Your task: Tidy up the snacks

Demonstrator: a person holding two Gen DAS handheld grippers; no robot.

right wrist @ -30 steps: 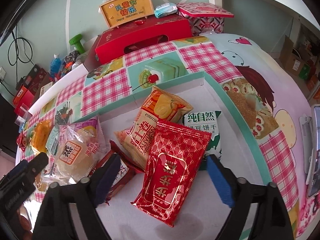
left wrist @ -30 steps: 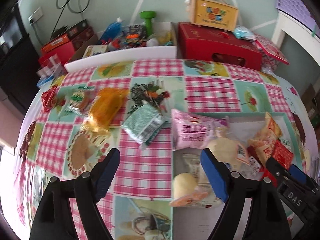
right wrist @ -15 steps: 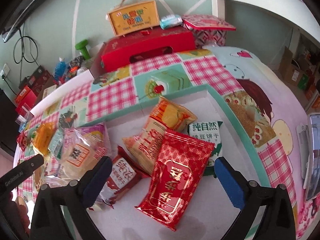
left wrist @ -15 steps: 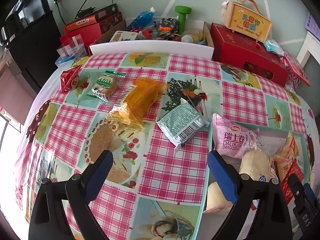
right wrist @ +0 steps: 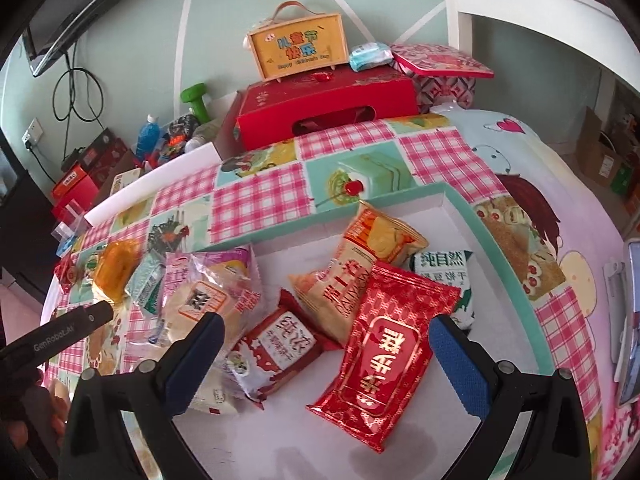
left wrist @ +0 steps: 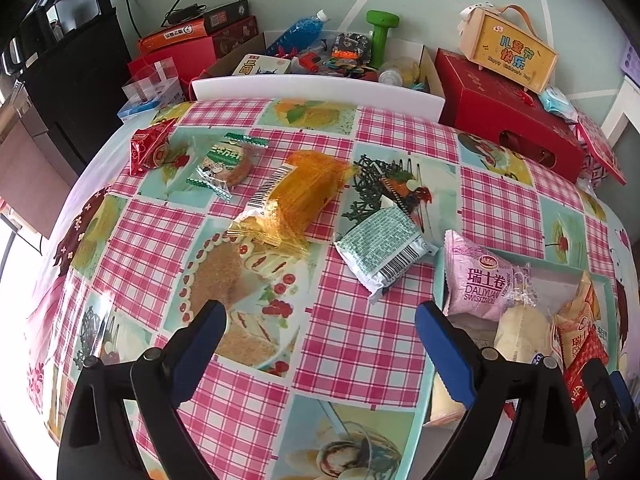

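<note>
Both left gripper (left wrist: 320, 330) and right gripper (right wrist: 326, 338) gape wide and empty; flat green-white foil snack packet (left wrist: 384, 254) lies loose beside shallow white tray (right wrist: 448, 204), may slide off pads if pinched shallow.

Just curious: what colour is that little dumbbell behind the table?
Green dumbbell, clearest in the left wrist view.
</note>
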